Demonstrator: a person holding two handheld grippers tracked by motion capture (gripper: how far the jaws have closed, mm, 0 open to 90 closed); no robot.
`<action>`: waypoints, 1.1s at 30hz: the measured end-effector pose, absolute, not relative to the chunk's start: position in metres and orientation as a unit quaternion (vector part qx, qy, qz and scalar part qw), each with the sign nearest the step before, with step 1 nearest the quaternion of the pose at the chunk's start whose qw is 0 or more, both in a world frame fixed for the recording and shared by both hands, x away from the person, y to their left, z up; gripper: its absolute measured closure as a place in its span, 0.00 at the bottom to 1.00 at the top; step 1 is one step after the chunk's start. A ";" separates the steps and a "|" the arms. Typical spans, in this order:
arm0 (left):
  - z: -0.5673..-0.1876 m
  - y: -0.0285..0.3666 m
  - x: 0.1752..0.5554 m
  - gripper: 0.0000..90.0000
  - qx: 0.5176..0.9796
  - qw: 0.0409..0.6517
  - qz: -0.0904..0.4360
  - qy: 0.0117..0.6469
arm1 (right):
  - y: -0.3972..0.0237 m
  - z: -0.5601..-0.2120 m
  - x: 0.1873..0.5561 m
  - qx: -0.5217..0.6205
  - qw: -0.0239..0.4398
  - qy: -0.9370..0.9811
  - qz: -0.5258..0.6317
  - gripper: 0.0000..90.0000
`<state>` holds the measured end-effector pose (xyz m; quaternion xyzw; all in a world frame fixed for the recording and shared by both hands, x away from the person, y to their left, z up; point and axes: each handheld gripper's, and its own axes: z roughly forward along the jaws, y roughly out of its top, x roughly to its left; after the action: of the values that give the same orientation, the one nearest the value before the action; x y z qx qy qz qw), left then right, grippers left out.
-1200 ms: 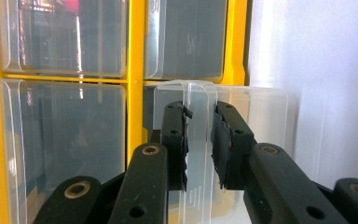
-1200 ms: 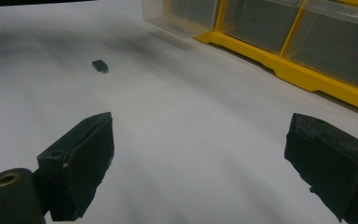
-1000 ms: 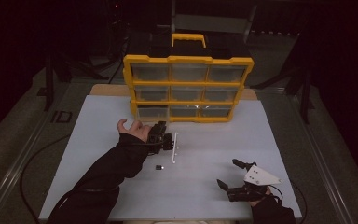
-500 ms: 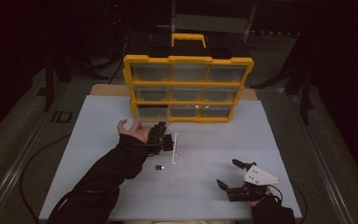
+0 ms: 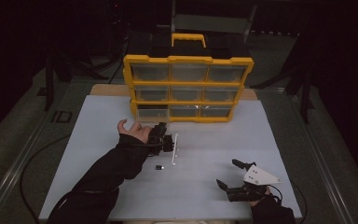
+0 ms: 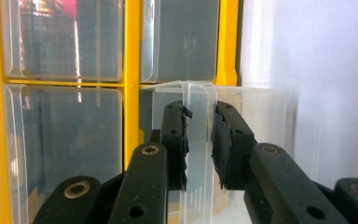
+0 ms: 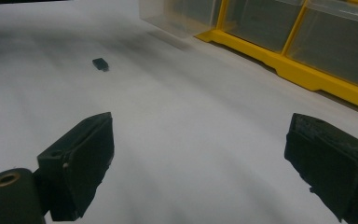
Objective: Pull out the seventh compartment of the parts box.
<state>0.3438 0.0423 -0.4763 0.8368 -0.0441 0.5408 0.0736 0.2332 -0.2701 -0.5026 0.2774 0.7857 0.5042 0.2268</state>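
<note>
Left gripper (image 5: pixel 168 142) at frame centre, jaws nearly closed around the clear handle lip of a clear drawer (image 6: pixel 200 140) (bottom-left slot of the yellow organizer (image 5: pixel 188 88)). Right gripper (image 5: pixel 235 179) lower right, jaws wide apart, nothing held. Small black part (image 5: pixel 159 167) on white counter (image 5: pixel 98 121).

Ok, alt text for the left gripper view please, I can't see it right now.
The left gripper is closed on the handle of a clear plastic drawer, pulled partway out of the yellow organizer cabinet. White tabletop lies beside it.
</note>
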 end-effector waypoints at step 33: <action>-0.436 0.090 0.350 0.00 0.871 0.347 0.284 0.200 | -0.270 -0.503 0.234 0.279 0.227 0.786 0.503 0.09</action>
<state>0.3498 0.0896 -0.4356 0.8712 0.2004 0.2837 0.3469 0.2335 -0.2702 -0.5030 0.2790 0.7861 0.5025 0.2273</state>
